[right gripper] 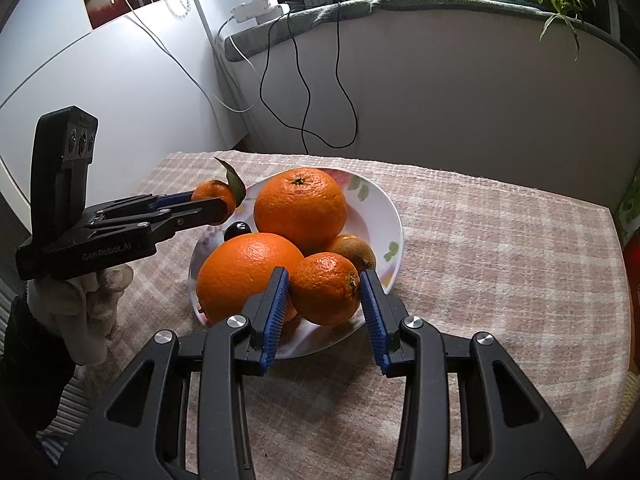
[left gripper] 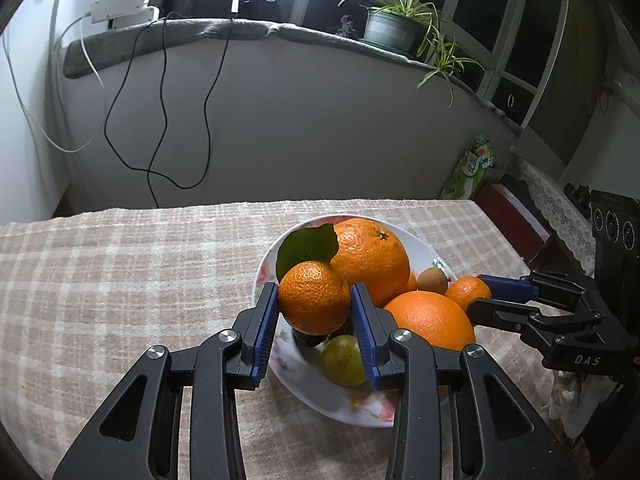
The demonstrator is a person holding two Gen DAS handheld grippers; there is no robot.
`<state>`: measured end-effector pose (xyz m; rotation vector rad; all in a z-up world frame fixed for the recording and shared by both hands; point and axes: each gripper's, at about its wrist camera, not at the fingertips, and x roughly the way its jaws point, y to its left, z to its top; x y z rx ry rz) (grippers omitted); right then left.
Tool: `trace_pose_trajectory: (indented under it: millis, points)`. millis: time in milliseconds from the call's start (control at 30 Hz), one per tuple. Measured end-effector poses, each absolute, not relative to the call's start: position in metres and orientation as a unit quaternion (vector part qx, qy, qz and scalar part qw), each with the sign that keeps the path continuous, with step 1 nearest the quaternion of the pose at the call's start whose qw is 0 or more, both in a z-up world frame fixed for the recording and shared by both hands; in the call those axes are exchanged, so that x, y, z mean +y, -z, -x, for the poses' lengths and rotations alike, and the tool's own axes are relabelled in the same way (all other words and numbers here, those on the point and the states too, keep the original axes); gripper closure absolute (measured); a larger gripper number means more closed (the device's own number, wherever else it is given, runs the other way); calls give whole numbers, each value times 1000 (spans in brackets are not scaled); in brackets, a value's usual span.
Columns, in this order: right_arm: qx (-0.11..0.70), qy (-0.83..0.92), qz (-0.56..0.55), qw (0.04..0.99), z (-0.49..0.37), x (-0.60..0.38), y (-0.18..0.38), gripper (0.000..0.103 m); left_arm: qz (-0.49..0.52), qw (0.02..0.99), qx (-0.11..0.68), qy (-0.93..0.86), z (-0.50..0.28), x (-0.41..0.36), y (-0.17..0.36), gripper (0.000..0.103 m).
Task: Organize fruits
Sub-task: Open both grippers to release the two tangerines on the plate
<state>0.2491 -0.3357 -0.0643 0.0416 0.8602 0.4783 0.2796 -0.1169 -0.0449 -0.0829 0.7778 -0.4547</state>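
Observation:
A flowered white plate (left gripper: 264,264) (right gripper: 394,216) on the checked tablecloth holds two big oranges (left gripper: 370,258) (right gripper: 300,208), a small brown fruit (left gripper: 432,282) (right gripper: 352,248), a green fruit (left gripper: 344,360) and a dark one (right gripper: 238,230). My left gripper (left gripper: 315,294) (right gripper: 212,200) is shut on a leafy mandarin (left gripper: 314,300) (right gripper: 212,190), held over the plate's left rim. My right gripper (right gripper: 325,280) (left gripper: 478,292) is shut on a second mandarin (right gripper: 324,290) (left gripper: 466,290) at the plate's near right edge, beside the front orange (right gripper: 248,272). Whether it rests on the plate I cannot tell.
The tablecloth (left gripper: 120,280) runs wide to the left of the plate and to the right (right gripper: 500,260). A gloved hand (right gripper: 80,300) holds the left gripper. Behind the table are a wall with hanging cables (left gripper: 160,120), a sill with a potted plant (left gripper: 390,28), and a green package (left gripper: 472,168).

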Motion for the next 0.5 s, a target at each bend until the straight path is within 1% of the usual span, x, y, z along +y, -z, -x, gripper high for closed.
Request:
trace_pose_trajectory:
  millis: [333,367,400,433,500]
  points:
    - [415,-229,-19,881,-249,-334,65,64,37,899,378,218,-281,-118,45,67]
    - [414,-229,-18,881,-249,-334,65,64,38,899,377,218,-281,-118,45,65]
    - [414,-228,-18,881,-249,-334,65,64,38,900,375,218,-281,-118,44,59]
    - [414,-228,-17,881,-249,-334,66,64,39,901,373,217,-281,-117,43,57]
    - [415,-227,-16,881,-249,-333,66,64,38,902,372,217,-280,-117,42,56]
